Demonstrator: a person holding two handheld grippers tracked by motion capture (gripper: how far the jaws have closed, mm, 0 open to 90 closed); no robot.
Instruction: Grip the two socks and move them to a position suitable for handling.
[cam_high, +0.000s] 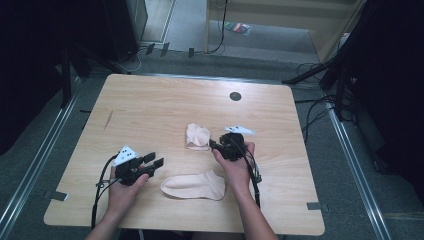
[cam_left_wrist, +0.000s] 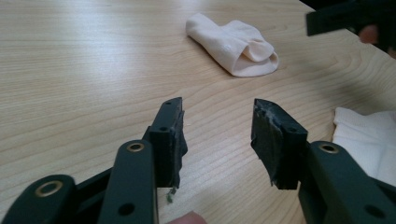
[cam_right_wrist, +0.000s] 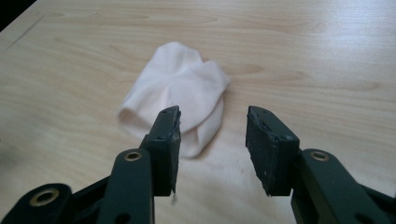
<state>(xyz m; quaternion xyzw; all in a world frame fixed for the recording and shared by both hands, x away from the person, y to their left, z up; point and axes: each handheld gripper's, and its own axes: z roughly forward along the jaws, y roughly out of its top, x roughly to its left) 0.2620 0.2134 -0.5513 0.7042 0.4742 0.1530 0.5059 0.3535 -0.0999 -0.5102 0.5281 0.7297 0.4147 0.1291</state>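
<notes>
Tabletop (cam_high: 150, 105): pale wood, rounded corners, w/ a small dark round grommet (cam_high: 235, 96) near its far edge.

Flat sock (cam_high: 195, 185): peach, lies spread out near the person's edge of the tabletop, between the two hands. Long axis runs left-right in the high view; rounded toe end points left toward the left tongs, wider end points right & lies just beside the right forearm. In the left gripper view a white-looking corner of it shows at the right edge (cam_left_wrist: 369, 140).

Folded sock (cam_high: 198, 136): same peach colour, bunched up short, farther up the tabletop, well apart from the flat one. Long axis roughly near-far in the high view. In the left gripper view (cam_left_wrist: 233, 44) its open rolled end faces right; in the right gripper view (cam_right_wrist: 180, 93) it lies flat just ahead of the jaws, partly behind the left jaw.

Right tongs (cam_high: 214, 145): held just right of the folded sock, tips pointing left at it, close but not touching as far as seen. Jaws apart, nothing between them (cam_right_wrist: 212, 135).

Left tongs (cam_high: 155, 160): left of the flat sock's toe, tips pointing right. Jaws apart, bare wood between them (cam_left_wrist: 217, 135), nothing gripped.

No containers on the tabletop; nothing lies between either tongs & the socks.
</notes>
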